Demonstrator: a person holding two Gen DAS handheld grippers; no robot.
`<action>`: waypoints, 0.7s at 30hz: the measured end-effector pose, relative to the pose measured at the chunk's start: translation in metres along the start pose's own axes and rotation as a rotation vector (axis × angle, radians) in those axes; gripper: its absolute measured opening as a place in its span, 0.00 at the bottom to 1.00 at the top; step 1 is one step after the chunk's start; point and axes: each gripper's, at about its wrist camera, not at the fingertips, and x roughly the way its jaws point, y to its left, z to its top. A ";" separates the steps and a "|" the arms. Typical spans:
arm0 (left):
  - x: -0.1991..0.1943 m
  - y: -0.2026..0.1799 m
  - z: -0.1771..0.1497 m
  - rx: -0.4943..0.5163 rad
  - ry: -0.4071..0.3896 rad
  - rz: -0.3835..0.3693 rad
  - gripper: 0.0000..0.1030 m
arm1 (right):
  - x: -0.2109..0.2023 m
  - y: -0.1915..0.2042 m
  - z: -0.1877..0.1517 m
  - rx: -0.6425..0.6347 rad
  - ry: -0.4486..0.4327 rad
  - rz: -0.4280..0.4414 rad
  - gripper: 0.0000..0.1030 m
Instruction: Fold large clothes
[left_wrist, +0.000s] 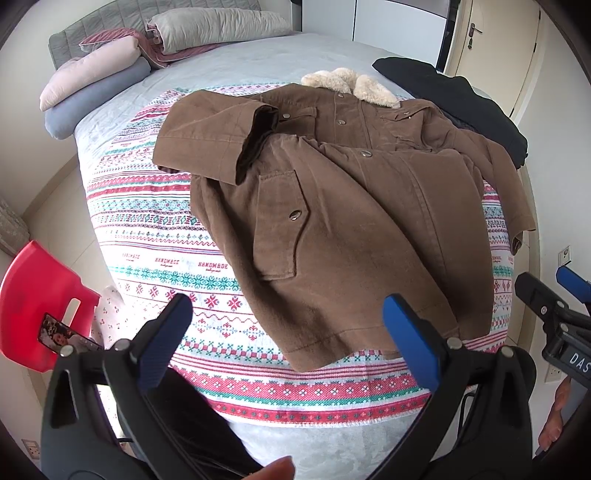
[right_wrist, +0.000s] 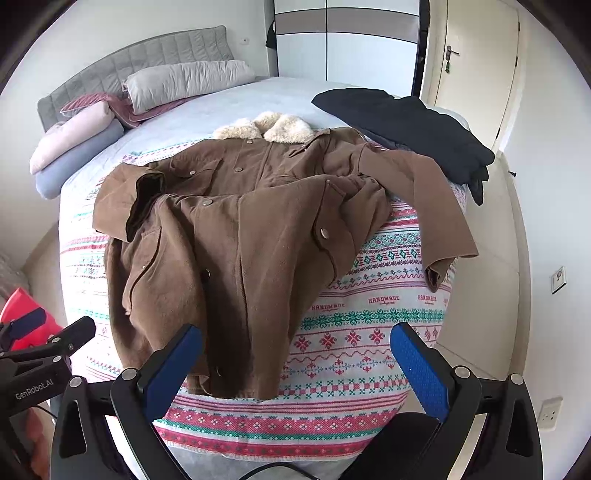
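A brown coat (left_wrist: 340, 206) with a cream fur collar (left_wrist: 347, 83) lies front up on a patterned blanket (left_wrist: 155, 221) on the bed. Its left sleeve (left_wrist: 210, 144) is folded across the chest; its right sleeve (right_wrist: 424, 199) lies spread out to the right. The coat shows in the right wrist view (right_wrist: 236, 236) too. My left gripper (left_wrist: 288, 343) is open and empty above the coat's hem. My right gripper (right_wrist: 295, 365) is open and empty above the hem, to the right of the left one.
A black garment (right_wrist: 410, 129) lies at the bed's far right edge. Pillows and a folded quilt (right_wrist: 177, 83) sit by the grey headboard. A red stool (left_wrist: 33, 299) stands left of the bed. A door (right_wrist: 476, 62) is at the back right.
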 end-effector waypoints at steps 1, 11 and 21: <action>-0.003 0.003 -0.004 -0.001 -0.005 -0.002 1.00 | 0.000 0.000 0.000 0.000 0.000 0.000 1.00; -0.005 0.004 -0.004 -0.002 -0.006 -0.003 1.00 | 0.000 -0.003 -0.001 0.011 0.002 -0.001 1.00; -0.003 0.006 -0.004 -0.009 -0.003 0.002 1.00 | 0.003 -0.002 -0.002 0.006 0.011 0.002 1.00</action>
